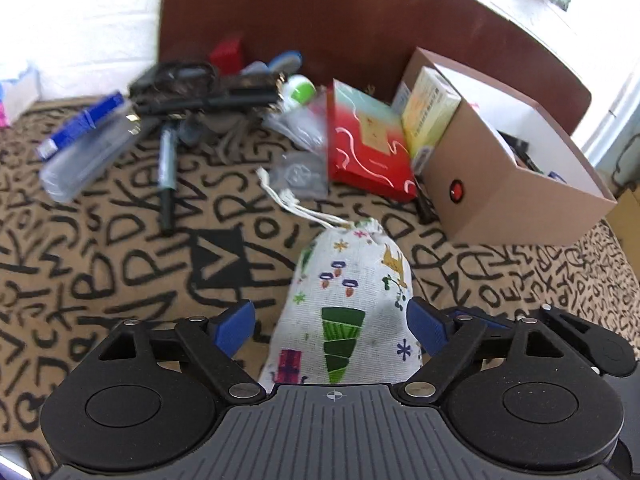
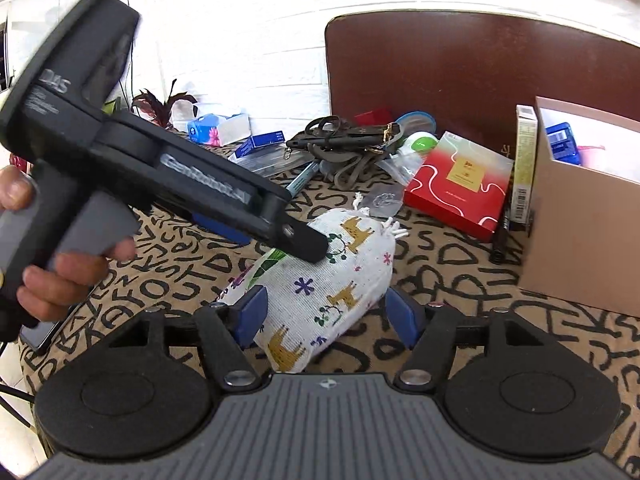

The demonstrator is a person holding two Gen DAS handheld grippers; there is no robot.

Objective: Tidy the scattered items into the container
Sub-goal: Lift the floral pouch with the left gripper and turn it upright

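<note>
One drawstring pouch (image 1: pixel 352 300), one cardboard box (image 1: pixel 508 200), one red packet (image 1: pixel 368 148), two pens (image 1: pixel 166 176).

A tan cloth (image 1: pixel 120 264) printed with black letters covers the surface. Behind it stands a dark brown board (image 1: pixel 320 20) with rounded corners, upright against a white brick wall (image 2: pixel 248 40). Far left in the right wrist view, near the wall, sits a blue tissue pack (image 2: pixel 218 128) with a pink flower on it, and beside that a plant with dark red leaves (image 2: pixel 164 104).
</note>
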